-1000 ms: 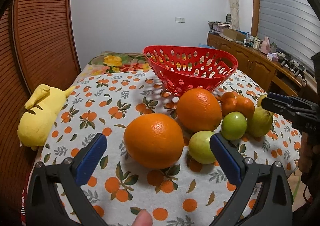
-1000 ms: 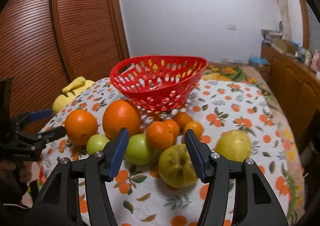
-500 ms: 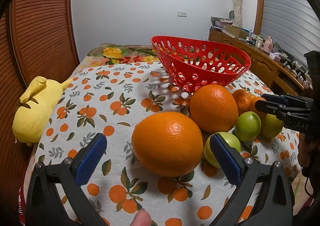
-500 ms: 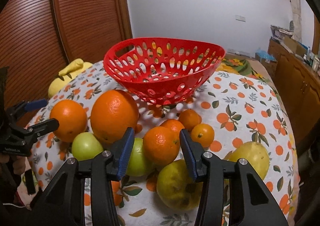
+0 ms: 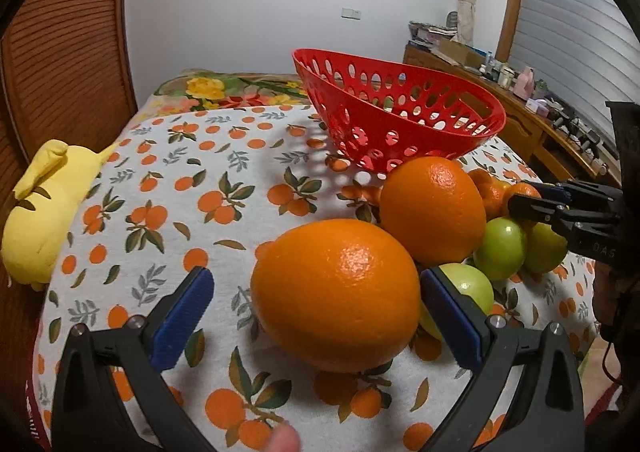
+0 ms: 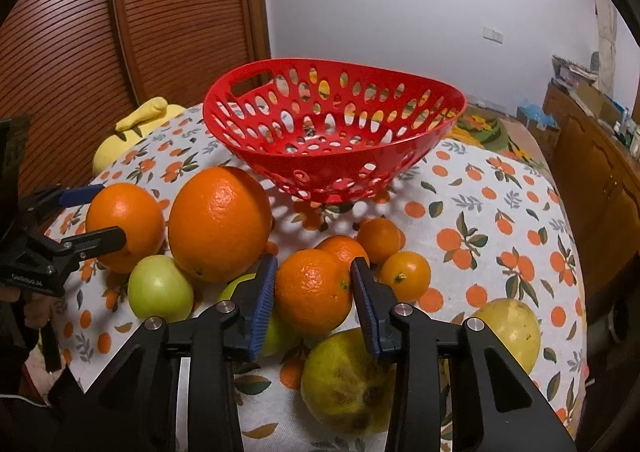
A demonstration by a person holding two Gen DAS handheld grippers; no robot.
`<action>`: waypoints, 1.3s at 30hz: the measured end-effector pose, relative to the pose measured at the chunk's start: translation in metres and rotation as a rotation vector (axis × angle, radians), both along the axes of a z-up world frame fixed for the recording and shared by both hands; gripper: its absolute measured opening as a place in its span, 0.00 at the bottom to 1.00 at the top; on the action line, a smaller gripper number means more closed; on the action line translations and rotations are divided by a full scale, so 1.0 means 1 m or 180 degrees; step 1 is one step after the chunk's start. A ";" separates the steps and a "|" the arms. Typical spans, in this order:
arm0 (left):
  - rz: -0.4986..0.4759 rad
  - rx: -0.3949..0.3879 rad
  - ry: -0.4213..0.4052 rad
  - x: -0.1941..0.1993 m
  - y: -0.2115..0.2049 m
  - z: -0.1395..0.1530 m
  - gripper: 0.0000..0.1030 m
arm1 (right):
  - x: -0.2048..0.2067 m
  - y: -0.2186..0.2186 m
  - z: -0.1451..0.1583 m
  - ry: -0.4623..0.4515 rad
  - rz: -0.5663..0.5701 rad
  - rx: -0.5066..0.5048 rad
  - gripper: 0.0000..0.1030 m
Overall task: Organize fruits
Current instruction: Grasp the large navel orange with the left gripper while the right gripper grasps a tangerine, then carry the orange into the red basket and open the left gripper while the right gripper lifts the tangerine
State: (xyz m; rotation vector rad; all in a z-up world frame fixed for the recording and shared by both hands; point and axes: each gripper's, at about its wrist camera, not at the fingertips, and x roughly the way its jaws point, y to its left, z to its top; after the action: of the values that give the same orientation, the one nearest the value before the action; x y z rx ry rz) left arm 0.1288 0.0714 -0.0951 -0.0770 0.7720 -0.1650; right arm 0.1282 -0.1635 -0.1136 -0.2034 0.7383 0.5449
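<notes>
A red perforated basket [image 5: 400, 120] [image 6: 332, 140] stands empty at the back of the table. In front lie two large oranges, small tangerines, green apples and yellow pears. My left gripper [image 5: 316, 312] is open, its blue pads either side of the near large orange [image 5: 336, 292], right pad close to it, left pad apart. My right gripper [image 6: 314, 300] has closed in around a tangerine [image 6: 312, 288], pads at its sides; I cannot tell if they touch. The second large orange [image 5: 432, 208] [image 6: 218, 222] lies behind.
A yellow plush toy [image 5: 44, 208] lies at the table's left edge. Green apples [image 6: 160, 288] and yellow pears [image 6: 348, 380] [image 6: 508, 328] crowd the front. A wooden shutter door is on the left and a cluttered sideboard [image 5: 520, 108] on the right.
Both grippers moved forward and lower toward the fruit. The left now straddles the near orange. The right narrowed its jaws around the tangerine.
</notes>
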 end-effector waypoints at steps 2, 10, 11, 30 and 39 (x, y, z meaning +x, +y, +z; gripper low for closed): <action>-0.0012 -0.0015 0.0024 0.001 -0.001 -0.001 1.00 | -0.002 -0.002 0.005 -0.0041 -0.0004 0.0037 0.36; -0.0134 -0.0138 0.0166 0.007 -0.006 -0.009 0.87 | -0.005 -0.004 0.017 -0.0092 -0.0002 0.0105 0.36; -0.0124 -0.0134 0.0149 0.006 -0.005 -0.008 0.84 | -0.006 -0.005 0.018 -0.0098 -0.0002 0.0122 0.36; -0.0162 -0.0136 -0.0345 0.009 -0.011 0.057 0.82 | -0.015 -0.024 0.054 -0.0350 -0.0065 0.0392 0.36; -0.0352 -0.0036 -0.0530 0.043 -0.037 0.091 0.82 | -0.001 -0.038 0.070 -0.0447 -0.0154 0.0485 0.36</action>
State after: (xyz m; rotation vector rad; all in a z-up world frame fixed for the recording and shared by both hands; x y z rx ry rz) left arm 0.1721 0.0347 -0.0041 -0.0308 0.6093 -0.2774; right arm 0.1272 -0.2017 -0.0432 -0.0811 0.5613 0.5327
